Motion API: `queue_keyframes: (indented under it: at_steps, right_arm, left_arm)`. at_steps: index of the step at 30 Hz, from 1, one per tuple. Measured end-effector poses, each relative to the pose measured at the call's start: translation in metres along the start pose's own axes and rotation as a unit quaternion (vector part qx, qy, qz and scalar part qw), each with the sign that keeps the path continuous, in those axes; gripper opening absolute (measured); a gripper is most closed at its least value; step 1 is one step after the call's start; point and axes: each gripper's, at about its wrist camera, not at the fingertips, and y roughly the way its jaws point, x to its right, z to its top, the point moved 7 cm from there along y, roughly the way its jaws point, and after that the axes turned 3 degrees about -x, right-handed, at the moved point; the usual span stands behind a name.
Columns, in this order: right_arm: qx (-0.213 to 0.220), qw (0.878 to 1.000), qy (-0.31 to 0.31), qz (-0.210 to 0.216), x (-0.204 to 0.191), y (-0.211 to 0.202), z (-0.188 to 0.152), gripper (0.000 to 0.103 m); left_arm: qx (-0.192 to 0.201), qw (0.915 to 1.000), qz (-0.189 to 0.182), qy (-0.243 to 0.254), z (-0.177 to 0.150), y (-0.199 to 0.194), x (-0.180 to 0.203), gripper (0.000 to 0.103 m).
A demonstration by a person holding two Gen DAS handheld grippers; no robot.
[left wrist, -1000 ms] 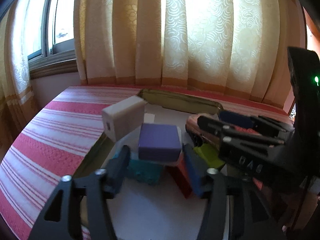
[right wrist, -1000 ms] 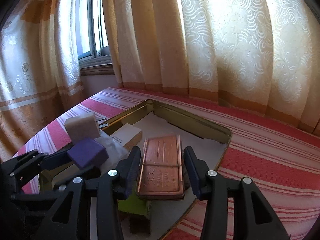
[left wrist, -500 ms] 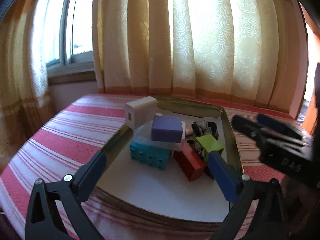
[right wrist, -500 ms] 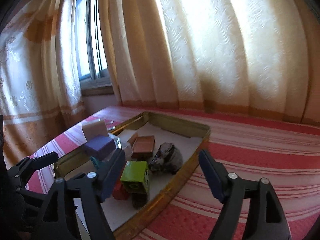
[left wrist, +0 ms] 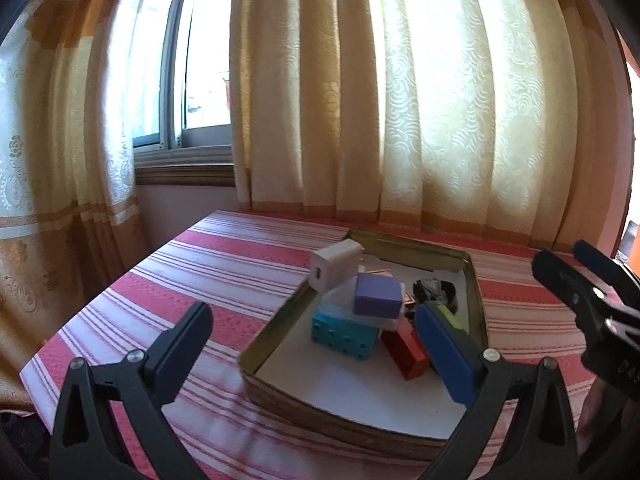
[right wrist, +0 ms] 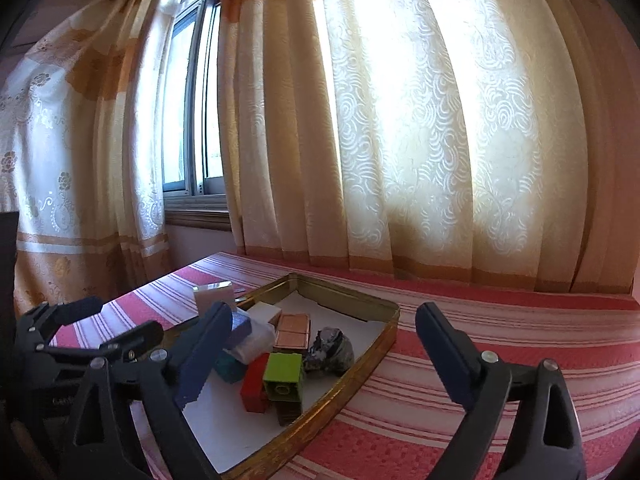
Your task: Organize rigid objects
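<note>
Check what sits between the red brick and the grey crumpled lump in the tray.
In the right wrist view, a green brick lies between the red brick and the grey lump.

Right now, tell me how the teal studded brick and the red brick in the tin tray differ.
The teal studded plastic brick carries a stack, a clear box and a purple block on top; the red plastic brick carries nothing. The teal one is chunkier and shows round studs on its side; the red one is slimmer, longer and looks plain. Both lie inside the gold tin tray.

Only blurred, partly cut-off characters show on the right tool (left wrist: 624,368), none legible
</note>
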Motion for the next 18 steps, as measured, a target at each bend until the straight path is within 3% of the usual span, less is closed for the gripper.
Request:
queue_keyframes:
  at_steps: [8,18]
  right_arm:
    - [0.003,1.0,-0.011,0.001,-0.007,-0.002,0.002,0.095]
    - [-0.005,1.0,-0.01,0.004,-0.009,0.0,-0.005,0.095]
  left_arm:
    - [0.002,0.9997,0.002,-0.026,-0.002,0.002,-0.015,0.103]
    - [0.011,0.9999,0.012,-0.001,-0.003,0.001,-0.007,0.103]
